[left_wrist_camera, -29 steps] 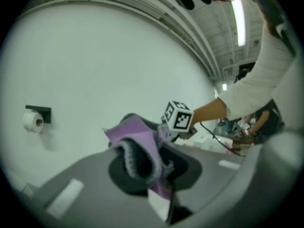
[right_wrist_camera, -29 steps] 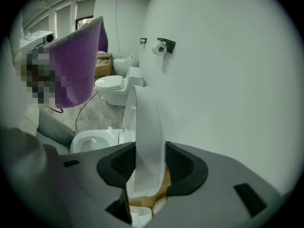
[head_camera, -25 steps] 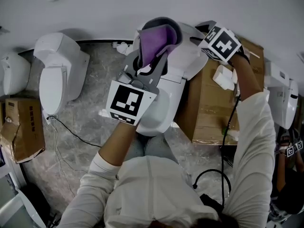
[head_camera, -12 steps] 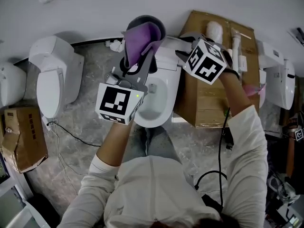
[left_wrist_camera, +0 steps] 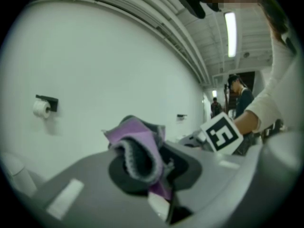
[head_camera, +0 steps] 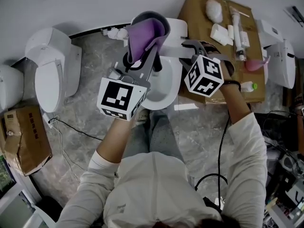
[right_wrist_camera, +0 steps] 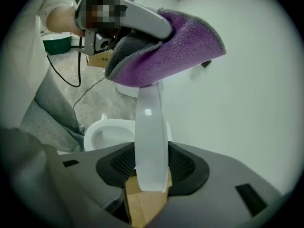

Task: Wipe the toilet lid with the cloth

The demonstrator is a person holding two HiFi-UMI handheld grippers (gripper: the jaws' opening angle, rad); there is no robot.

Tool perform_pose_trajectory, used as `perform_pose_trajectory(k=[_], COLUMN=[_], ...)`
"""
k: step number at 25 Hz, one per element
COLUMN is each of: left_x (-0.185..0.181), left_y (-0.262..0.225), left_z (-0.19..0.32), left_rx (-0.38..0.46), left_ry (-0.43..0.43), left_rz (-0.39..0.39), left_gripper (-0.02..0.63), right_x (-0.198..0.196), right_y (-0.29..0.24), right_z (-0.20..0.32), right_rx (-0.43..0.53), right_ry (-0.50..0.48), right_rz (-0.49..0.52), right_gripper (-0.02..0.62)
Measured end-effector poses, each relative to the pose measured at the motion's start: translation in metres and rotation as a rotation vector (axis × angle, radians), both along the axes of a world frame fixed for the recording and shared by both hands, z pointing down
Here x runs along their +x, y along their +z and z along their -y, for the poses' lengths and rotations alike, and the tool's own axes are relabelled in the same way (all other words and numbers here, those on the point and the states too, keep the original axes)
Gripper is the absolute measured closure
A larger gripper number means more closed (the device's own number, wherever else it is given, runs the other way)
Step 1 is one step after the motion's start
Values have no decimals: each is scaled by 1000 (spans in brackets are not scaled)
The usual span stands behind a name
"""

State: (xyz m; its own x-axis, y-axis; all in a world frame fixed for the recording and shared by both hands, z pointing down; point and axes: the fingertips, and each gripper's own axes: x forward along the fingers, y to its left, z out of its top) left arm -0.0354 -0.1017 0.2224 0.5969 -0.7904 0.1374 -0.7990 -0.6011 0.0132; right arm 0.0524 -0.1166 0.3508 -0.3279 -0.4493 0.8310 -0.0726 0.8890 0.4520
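Purple cloth, grey on the back, is clamped in the left gripper and sits over the top edge of the lid. The lid stands upright, edge-on between the right gripper jaws; both pads are on it, so that claw is holding the lid at a wide setting. Its jaws have just eased open a touch with the lid between them. Bowl below is uncovered, white inside. Cardboard box just right of the toilet carries loose stuff on top: white parts, a long tube, something pink and a green-capped bottle at the near edge. Second box is at far left, flaps open, contents not readable. Green tub is on the floor in the right gripper view; can't tell what's in it. Floor is grey marbled stone, with a thin cable trailing across it. Wall is plain white and has a paper roll on a holder. Spare toilets stand at left and right.
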Motion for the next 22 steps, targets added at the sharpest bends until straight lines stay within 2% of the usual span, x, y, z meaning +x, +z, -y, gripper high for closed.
perform_pose_trajectory(k=[15, 19, 22], left_x=[3, 3, 5], left_y=[58, 71, 76], left_z=[-73, -82, -86], left_rx=[-78, -102, -109], left_ry=[80, 79, 71], left_rz=[-15, -17, -21], left_gripper=[557, 557, 557], right_x=[0, -1, -2], right_y=[87, 114, 137], right_z=[-122, -149, -172], right_rx=[33, 15, -37], right_ry=[23, 21, 19], right_rz=[-93, -105, -97], right_gripper=[391, 383, 379])
